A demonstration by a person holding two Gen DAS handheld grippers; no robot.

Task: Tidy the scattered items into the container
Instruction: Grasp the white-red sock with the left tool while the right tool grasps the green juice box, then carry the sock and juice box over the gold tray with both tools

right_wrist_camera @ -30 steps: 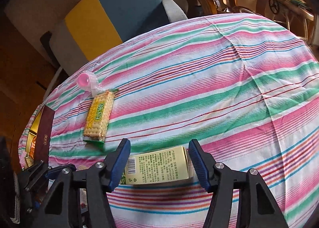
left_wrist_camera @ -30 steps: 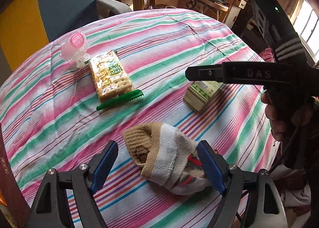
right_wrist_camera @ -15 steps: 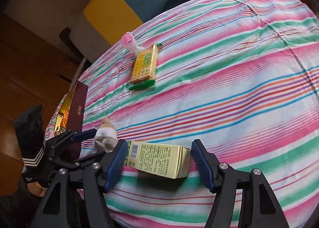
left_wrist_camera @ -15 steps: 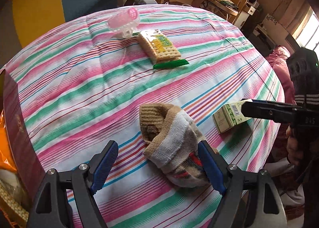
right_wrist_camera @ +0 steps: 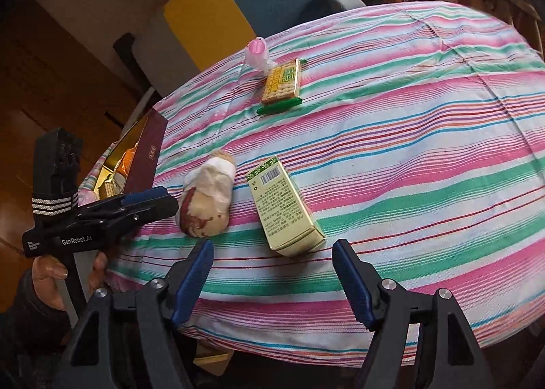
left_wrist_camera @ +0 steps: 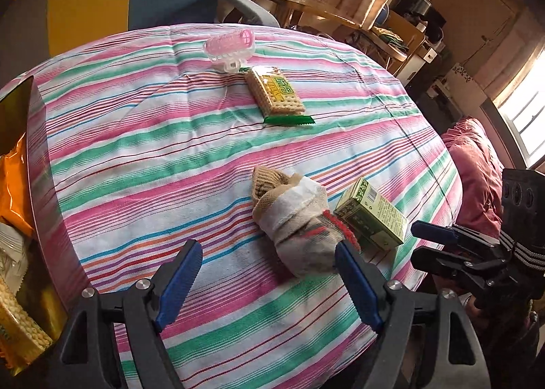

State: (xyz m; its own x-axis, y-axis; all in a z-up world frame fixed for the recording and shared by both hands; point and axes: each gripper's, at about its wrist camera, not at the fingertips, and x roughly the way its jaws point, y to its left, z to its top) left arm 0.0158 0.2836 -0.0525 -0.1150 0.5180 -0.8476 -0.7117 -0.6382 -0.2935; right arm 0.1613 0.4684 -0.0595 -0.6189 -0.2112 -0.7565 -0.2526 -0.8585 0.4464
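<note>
A rolled beige and white sock [left_wrist_camera: 293, 215] [right_wrist_camera: 207, 198] lies on the striped tablecloth near its front edge. A green carton [left_wrist_camera: 371, 215] [right_wrist_camera: 286, 208] lies just right of it. A cracker packet [left_wrist_camera: 276, 94] [right_wrist_camera: 282, 82] and a pink plastic roller [left_wrist_camera: 230, 48] [right_wrist_camera: 257, 53] lie farther back. A dark red box [left_wrist_camera: 37, 167] [right_wrist_camera: 143, 157] with snack packets inside stands at the left edge. My left gripper [left_wrist_camera: 269, 283] [right_wrist_camera: 150, 200] is open and empty, just short of the sock. My right gripper [right_wrist_camera: 272, 276] [left_wrist_camera: 432, 239] is open and empty, just short of the carton.
The round table [right_wrist_camera: 408, 137] wears a pink, green and white striped cloth. A blue and yellow armchair [right_wrist_camera: 245, 4] stands behind it. A wooden table [left_wrist_camera: 306, 4] with cups and clutter is at the back right. A pink cushion [left_wrist_camera: 477, 167] lies right of the table.
Both grippers have pulled back from the table. The carton, which lay between my right fingers, now lies free ahead of them, turned end-on. The sock now lies ahead of my left fingers.
</note>
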